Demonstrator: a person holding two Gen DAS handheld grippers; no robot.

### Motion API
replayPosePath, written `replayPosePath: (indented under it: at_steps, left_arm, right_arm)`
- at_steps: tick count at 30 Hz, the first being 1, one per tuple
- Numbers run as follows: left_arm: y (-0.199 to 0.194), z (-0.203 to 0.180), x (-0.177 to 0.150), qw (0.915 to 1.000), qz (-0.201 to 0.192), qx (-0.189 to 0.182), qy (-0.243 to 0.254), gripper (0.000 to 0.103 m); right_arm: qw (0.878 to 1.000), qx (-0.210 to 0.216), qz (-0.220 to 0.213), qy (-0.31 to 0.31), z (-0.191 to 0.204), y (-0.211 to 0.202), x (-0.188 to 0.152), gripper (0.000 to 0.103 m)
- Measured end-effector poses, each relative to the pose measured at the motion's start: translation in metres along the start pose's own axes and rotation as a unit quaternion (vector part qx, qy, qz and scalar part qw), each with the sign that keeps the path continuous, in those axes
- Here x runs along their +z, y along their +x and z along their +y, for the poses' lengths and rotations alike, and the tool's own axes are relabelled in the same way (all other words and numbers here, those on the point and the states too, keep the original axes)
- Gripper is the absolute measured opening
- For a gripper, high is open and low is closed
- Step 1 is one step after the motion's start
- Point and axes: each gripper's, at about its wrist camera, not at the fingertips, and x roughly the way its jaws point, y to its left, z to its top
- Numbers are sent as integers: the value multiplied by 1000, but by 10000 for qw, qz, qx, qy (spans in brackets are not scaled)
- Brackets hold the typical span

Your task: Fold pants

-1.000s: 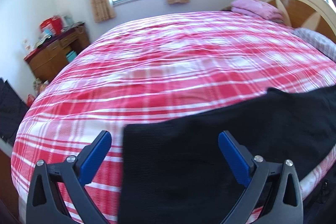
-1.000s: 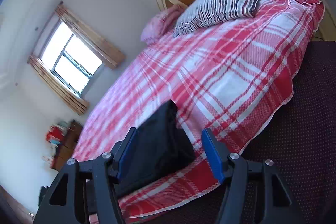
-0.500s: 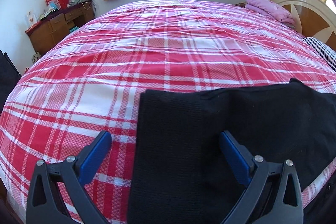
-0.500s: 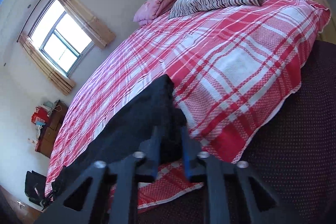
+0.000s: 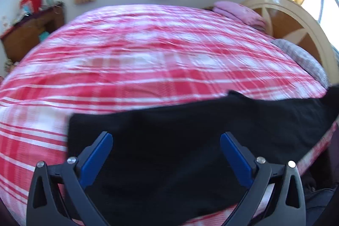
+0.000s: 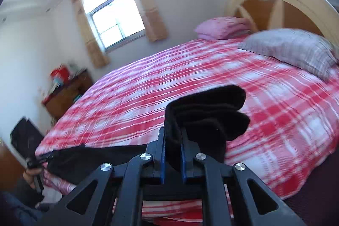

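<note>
Black pants (image 5: pixel 190 141) lie stretched along the near edge of the red plaid bed (image 5: pixel 148 69). My left gripper (image 5: pixel 166 142) hovers open over their left end, blue fingers (image 5: pixel 99 154) spread wide on either side of the cloth and not pressing it. My right gripper (image 6: pixel 172 142) is shut on the other end of the pants (image 6: pixel 211 113), which is raised above the bed (image 6: pixel 211 77) and bunches in folds over the jaws. From there the pants run left to a hand (image 6: pixel 31 175) holding the left gripper.
A striped pillow (image 6: pixel 292 50) and a folded pink blanket (image 6: pixel 222 27) rest against the cream headboard (image 5: pixel 296 20). A wooden dresser (image 5: pixel 31 31) with clutter stands by the window wall. A black bag (image 6: pixel 25 137) sits on the floor past the bed's foot.
My right gripper closed on the pants' end, rolled upright and lifted it off the bed. The left gripper stayed open, shifting over the left end while its view tipped down and back up.
</note>
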Motion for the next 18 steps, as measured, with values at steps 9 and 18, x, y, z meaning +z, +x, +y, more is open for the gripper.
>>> replayPosePath:
  at_steps: [9, 18]
  left_arm:
    - [10, -87, 6, 9908, 169, -1238, 527, 103]
    - [50, -181, 18, 9619, 695, -2521, 793, 103]
  right_arm:
    - [9825, 610, 1166, -1316, 125, 101, -48, 11]
    - [9647, 815, 1862, -1673, 136, 139, -84, 29]
